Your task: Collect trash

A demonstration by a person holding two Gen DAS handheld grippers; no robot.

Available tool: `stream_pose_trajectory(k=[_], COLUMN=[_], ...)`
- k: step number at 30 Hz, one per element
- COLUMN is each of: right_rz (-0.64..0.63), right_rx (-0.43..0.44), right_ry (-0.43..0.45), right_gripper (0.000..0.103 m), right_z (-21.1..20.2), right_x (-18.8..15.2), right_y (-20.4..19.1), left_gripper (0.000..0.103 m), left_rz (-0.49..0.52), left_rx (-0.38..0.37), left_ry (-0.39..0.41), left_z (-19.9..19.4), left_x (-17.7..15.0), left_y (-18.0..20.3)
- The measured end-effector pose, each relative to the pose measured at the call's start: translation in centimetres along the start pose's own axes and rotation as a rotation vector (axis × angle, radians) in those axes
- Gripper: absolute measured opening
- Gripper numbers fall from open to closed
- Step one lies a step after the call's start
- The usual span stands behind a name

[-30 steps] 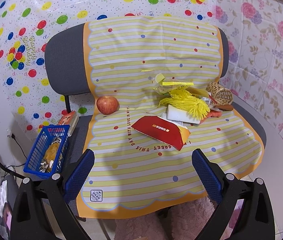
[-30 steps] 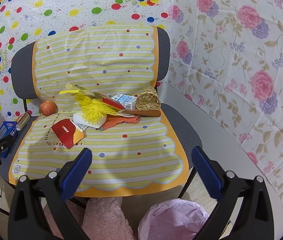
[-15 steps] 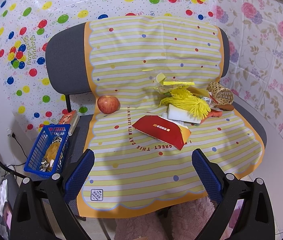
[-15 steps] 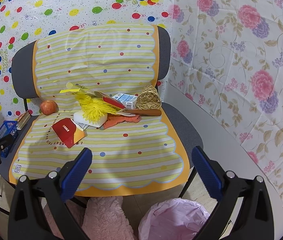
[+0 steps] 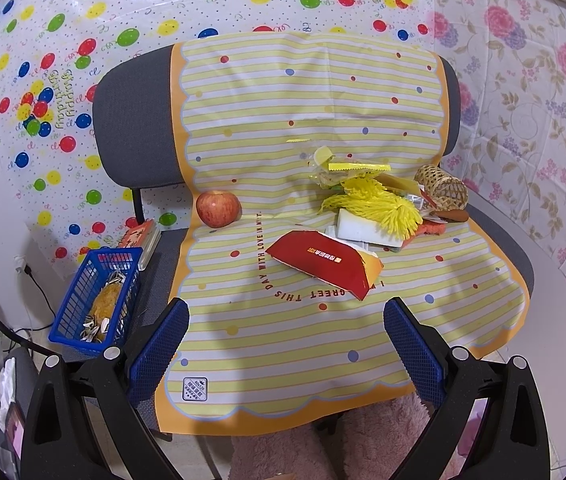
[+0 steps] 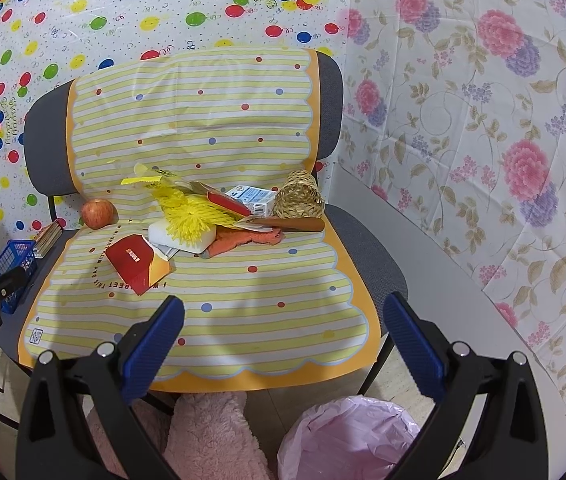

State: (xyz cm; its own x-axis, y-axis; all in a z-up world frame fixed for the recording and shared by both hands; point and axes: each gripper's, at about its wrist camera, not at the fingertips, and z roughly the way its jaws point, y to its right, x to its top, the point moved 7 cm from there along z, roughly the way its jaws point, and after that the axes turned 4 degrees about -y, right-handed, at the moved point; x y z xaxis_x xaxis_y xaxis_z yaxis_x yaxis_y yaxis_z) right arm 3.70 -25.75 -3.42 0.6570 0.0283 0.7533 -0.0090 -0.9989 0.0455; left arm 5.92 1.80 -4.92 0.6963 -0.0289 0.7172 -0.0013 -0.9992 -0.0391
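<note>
A pile of trash lies on the striped cover of a grey chair point(image 5: 131, 128): a red carton point(image 5: 323, 262) point(image 6: 135, 258), yellow foam netting point(image 5: 379, 208) point(image 6: 189, 220), a white foam block point(image 6: 203, 240), an orange rag point(image 6: 243, 240), a small milk carton point(image 6: 253, 198) and yellow wrappers point(image 5: 357, 166). My left gripper point(image 5: 287, 344) is open and empty above the seat's front edge. My right gripper point(image 6: 283, 344) is open and empty, also in front of the seat. A pink-lined trash bin point(image 6: 347, 436) stands on the floor below the right gripper.
A red apple point(image 5: 218, 208) point(image 6: 98, 213) sits at the seat's left. A woven basket point(image 5: 441, 188) point(image 6: 299, 196) and a brown-handled tool point(image 6: 295, 224) lie at the right. A blue basket point(image 5: 97, 292) with scraps stands left of the chair. A pink fluffy thing point(image 6: 211, 432) lies on the floor.
Both views have shifted very slightly; the objects on the chair have not moved and both grippers stay open.
</note>
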Motion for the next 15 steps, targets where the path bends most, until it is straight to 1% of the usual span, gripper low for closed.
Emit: stream_pose_trajectory(k=[9,15], right_rz=[0.001,0.003], right_rx=[-0.001,0.002], right_ry=[-0.001,-0.002], right_gripper=[0.097,0.097], right_z=[0.06,0.4], right_x=[0.05,-0.2], right_y=[0.07,-0.11], left_gripper=[0.097,0.096], left_rz=[0.0,-0.002], left_rx=[-0.001,0.003], left_ry=[-0.002,-0.016], left_z=[0.0,0.49], left_x=[-0.15,-0.36], left_y=[-0.2,-0.48])
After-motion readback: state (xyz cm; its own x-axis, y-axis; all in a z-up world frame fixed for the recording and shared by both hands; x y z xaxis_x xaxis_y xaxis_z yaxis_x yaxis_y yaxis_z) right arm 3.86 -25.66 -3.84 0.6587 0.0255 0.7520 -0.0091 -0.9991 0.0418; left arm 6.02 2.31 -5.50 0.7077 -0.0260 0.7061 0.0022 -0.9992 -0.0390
